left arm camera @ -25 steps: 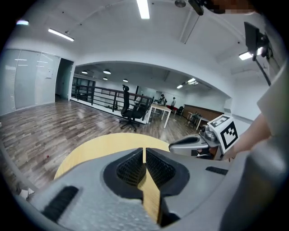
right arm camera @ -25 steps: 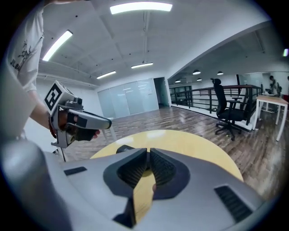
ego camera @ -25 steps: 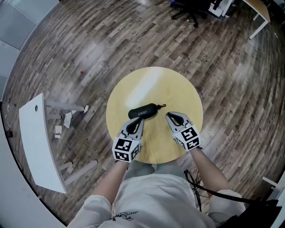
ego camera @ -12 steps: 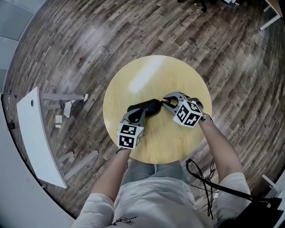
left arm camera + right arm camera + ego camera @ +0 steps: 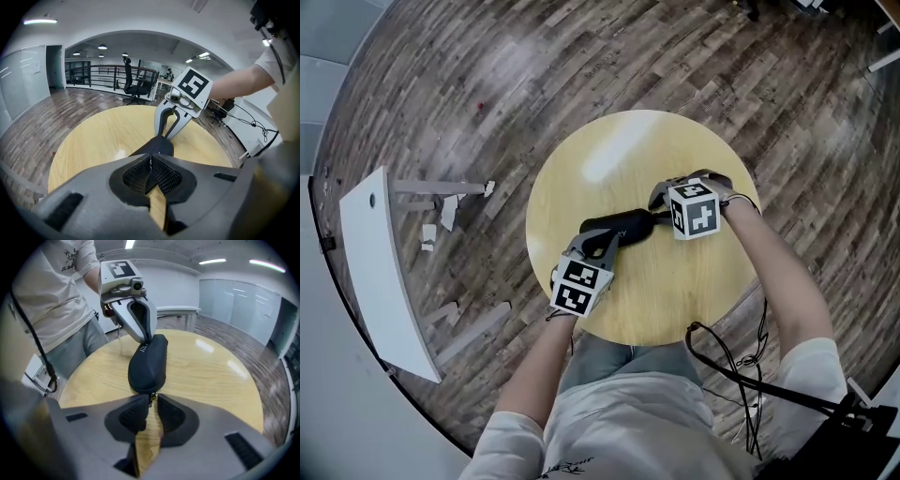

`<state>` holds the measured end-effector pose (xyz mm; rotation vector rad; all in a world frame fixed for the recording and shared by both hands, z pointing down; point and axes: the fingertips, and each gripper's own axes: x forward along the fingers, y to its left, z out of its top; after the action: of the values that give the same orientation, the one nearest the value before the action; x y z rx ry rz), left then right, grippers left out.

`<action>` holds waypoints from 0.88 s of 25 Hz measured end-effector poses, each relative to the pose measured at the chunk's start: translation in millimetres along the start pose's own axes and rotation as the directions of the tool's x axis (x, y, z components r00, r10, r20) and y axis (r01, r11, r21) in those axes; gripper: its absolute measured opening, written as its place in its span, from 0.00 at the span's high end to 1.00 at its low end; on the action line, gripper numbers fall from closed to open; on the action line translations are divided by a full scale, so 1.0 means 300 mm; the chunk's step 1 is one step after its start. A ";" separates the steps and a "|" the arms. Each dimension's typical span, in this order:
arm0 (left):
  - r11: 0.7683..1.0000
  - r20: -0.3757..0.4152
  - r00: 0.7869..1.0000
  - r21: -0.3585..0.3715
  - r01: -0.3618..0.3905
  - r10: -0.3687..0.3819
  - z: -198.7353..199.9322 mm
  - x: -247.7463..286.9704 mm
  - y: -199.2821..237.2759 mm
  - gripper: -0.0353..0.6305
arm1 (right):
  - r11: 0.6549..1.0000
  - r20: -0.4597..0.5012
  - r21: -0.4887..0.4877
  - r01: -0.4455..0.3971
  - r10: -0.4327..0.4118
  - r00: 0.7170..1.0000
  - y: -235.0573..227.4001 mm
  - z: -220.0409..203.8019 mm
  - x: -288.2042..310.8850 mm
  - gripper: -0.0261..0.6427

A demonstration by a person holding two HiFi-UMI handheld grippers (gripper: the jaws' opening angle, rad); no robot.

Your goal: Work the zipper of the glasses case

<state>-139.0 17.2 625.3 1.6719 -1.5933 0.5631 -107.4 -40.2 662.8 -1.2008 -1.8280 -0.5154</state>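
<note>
A black zippered glasses case [image 5: 622, 226] lies in the middle of the round yellow table [image 5: 675, 300]. My left gripper [image 5: 607, 239] is shut on the case's near-left end; in the left gripper view the dark case [image 5: 157, 146] runs away from the closed pads [image 5: 161, 174]. My right gripper [image 5: 657, 214] sits at the case's right end. In the right gripper view the case [image 5: 149, 363] lies straight ahead, and its small metal zipper pull [image 5: 151, 399] is pinched between the jaw tips. Each gripper shows in the other's view: the right gripper [image 5: 167, 134] and the left gripper [image 5: 146, 341].
A white board [image 5: 380, 281] and scraps [image 5: 441, 211] lie on the wood floor left of the table. A black cable [image 5: 722, 356] hangs by my right side. An office chair [image 5: 133, 86] stands beyond the table.
My right gripper swung from the table's near side to the case's right end and closed on the zipper pull. My left gripper moved forward and closed on the case's left end.
</note>
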 end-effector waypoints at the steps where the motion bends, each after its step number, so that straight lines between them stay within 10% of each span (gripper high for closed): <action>1: 1.000 -0.005 1.000 0.006 0.009 -0.009 0.002 -0.003 0.003 0.92 | 0.999 -0.022 -0.023 -0.036 0.035 0.999 0.002 0.004 0.002 0.88; 9: 1.000 -0.003 1.000 0.003 0.027 -0.027 0.003 -0.004 0.013 0.93 | 0.992 -0.039 0.067 -0.104 0.107 0.993 -0.002 0.008 -0.006 0.96; 22: 0.999 0.014 0.999 -0.006 0.036 -0.036 -0.011 0.002 0.012 0.94 | 0.982 -0.137 0.186 0.023 0.003 0.991 0.112 -0.002 0.007 0.96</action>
<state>-142.0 19.4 628.7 1.7003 -1.5704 0.5288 -77.7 -24.4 661.2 -1.0054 -1.7253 -0.4103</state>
